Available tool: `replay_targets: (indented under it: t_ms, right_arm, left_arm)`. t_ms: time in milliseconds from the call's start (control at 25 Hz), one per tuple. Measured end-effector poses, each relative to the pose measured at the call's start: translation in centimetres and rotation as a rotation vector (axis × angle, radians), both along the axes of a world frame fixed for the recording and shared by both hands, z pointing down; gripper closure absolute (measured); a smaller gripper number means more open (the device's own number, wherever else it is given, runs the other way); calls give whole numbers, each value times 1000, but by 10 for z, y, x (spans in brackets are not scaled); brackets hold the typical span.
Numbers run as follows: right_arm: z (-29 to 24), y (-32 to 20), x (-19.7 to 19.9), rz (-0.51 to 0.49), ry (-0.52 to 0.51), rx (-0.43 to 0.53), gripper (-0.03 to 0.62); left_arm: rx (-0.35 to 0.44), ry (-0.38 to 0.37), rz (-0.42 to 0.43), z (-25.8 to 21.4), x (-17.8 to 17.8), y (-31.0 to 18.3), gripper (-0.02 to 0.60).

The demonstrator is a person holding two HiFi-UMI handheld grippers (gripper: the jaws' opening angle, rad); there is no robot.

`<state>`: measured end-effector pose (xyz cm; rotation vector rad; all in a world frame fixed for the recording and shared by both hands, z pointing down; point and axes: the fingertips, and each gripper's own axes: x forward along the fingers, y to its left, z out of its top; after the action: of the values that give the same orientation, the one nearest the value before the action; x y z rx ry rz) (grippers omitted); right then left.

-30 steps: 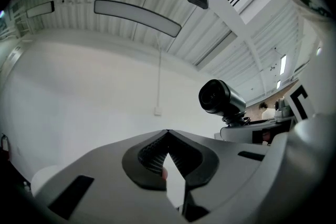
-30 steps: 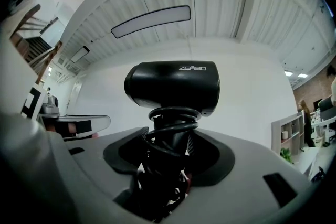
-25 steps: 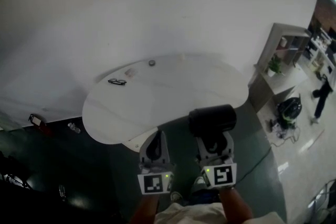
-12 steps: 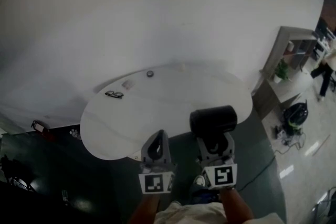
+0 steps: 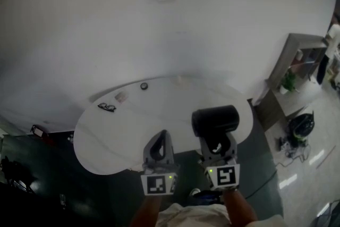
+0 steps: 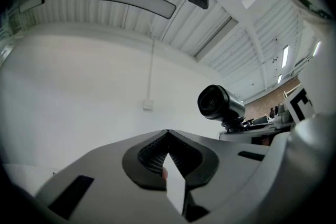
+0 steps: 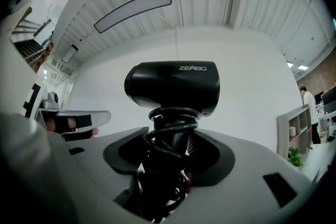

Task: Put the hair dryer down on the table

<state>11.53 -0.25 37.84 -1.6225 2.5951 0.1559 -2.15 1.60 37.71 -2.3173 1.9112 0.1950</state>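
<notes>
The right tool [image 5: 217,142] holds the dryer [image 5: 215,120] by its handle. The jaws stand half apart and press on the handle from both sides, and the black cord [image 7: 169,140] is wound around the handle between them. The thick black body of the dryer sits above the jaws, lying across them. The dryer is in the air, not on the bench [image 5: 127,125]. From above it shows over the near edge of the round white bench, on its right part.

The left tool [image 5: 161,135] is just beside the right one, at the same near edge. Its jaws are together at the tips and there is nothing between them.

On the far left part of the bench lie glasses [image 5: 106,107], well apart from both tools. Behind the bench is a white wall [image 5: 79,34].
</notes>
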Motion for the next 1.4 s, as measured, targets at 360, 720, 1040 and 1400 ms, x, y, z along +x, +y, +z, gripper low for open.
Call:
replay_targets:
  t_ms: [360,720,1040,1400]
  right_arm:
    - [10,-62,-1,-18,14,-20,359]
    - [27,-136,-41,19,54,-49,359]
    - [31,-192,-83,66,66,-85,359]
    - [34,-221,-101,85,79,-93,359]
  left_arm:
    - [-12,-29,-26,9,2,-58,581]
    - [-13,-21,5,23,-39,-135,581]
    - [-20,2,26,24,-89,-192,581]
    - [-40,2,49,26,-102,-227,581]
